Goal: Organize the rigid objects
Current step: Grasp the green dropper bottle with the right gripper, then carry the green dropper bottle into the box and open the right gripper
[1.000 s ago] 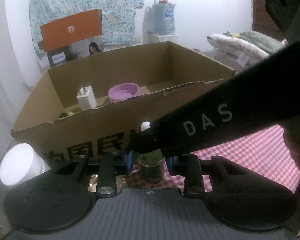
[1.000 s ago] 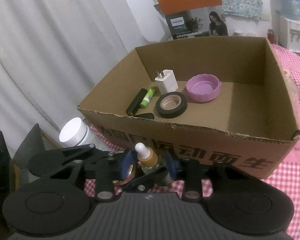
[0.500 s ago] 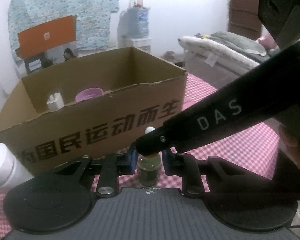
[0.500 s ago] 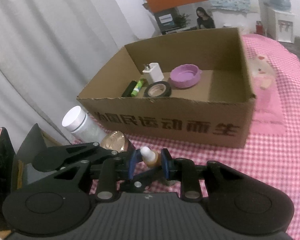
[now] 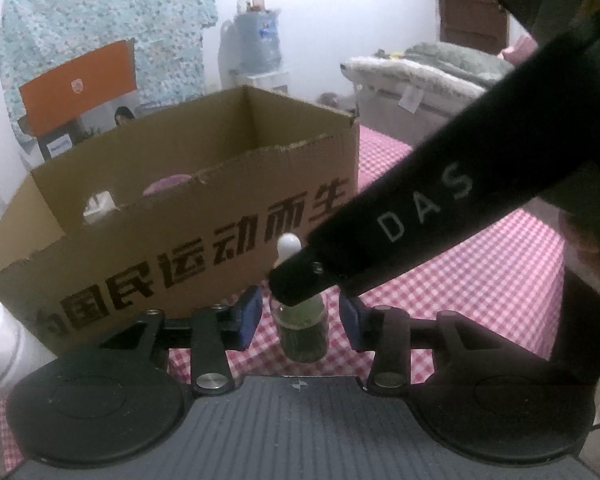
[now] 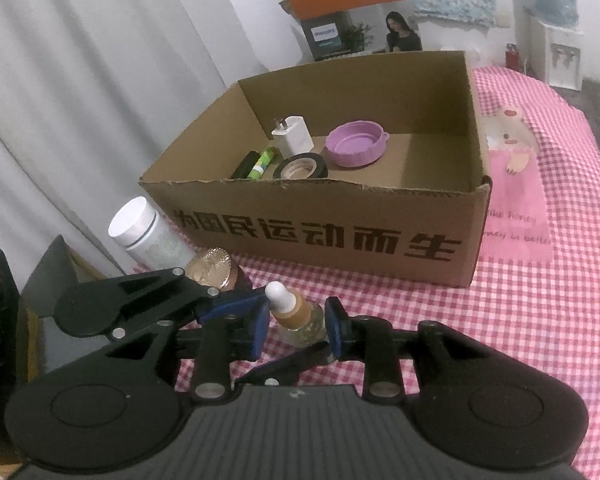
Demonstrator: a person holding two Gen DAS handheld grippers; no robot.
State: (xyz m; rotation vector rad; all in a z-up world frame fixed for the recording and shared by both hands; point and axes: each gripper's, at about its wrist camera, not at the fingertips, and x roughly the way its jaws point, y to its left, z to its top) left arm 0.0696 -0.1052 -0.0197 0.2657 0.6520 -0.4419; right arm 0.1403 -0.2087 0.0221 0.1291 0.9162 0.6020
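A small glass dropper bottle (image 5: 303,328) with a white tip stands on the pink checked cloth between my left gripper's blue pads (image 5: 249,316), which stand apart from it. My left gripper (image 5: 299,316) is open. In the right wrist view the same bottle (image 6: 296,314) sits between my right gripper's pads, and my right gripper (image 6: 296,326) is shut on it. The right gripper's black finger (image 5: 420,224) crosses the left view over the bottle's neck. The cardboard box (image 6: 320,236) behind holds a white charger (image 6: 293,135), a purple lid (image 6: 355,143), a tape roll (image 6: 301,166) and a green tube (image 6: 262,163).
A white-capped jar (image 6: 140,232) and a copper-coloured lid (image 6: 214,266) stand left of the bottle, in front of the box. A pink printed cloth (image 6: 514,200) lies right of the box. A grey curtain hangs at the left.
Both grippers and the bottle drew back and sank from the box's rim to the cloth in front of it. My left gripper's pads opened away from the bottle.
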